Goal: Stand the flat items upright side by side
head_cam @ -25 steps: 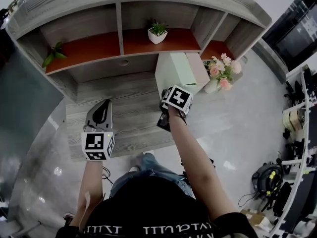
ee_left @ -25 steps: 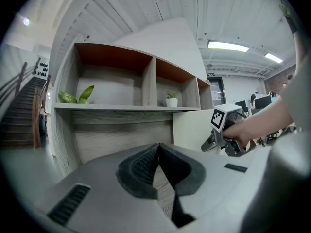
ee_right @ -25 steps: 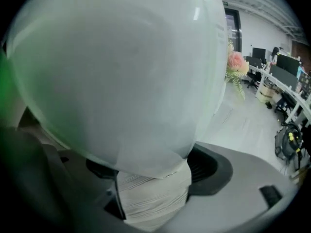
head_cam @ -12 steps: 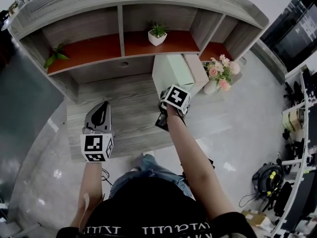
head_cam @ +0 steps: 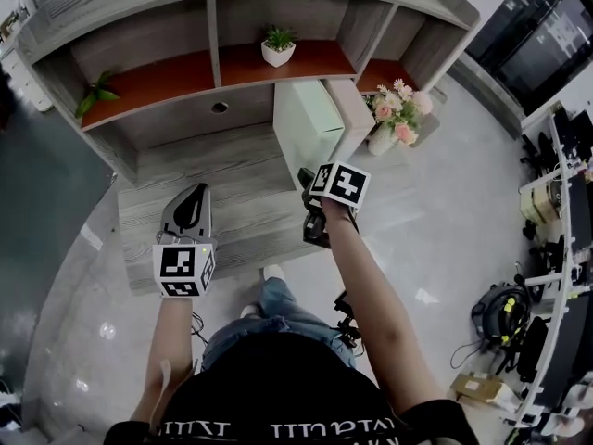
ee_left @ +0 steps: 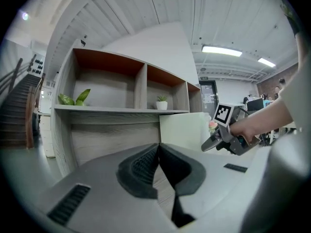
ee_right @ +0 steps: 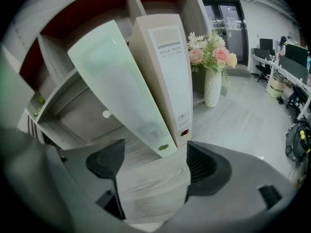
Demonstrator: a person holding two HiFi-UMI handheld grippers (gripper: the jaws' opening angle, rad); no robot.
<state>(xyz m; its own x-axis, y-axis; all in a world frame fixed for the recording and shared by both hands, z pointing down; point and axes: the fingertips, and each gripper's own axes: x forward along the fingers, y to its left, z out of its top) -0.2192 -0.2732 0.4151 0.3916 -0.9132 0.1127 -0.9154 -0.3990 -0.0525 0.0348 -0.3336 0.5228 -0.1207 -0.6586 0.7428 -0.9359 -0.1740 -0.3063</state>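
Two file boxes upright on table, long axis vertical, spines toward rt claw. Pale green box just ahead-left of that claw, beige box ahead-right, side by side & touching, broad sides running back toward shelf unit. Near the claw, not touching it. Beige spine label: "FILE BOX", print under it too small to read; red dot near spine base. Green spine: frosted label unreadable, green oval at base. Jaws of rt claw wide apart, empty, bare wood between. Over at lt claw: closed pad to pad, holding nothing; boxes ahead & to its right, well apart. Flower vase right of beige box.
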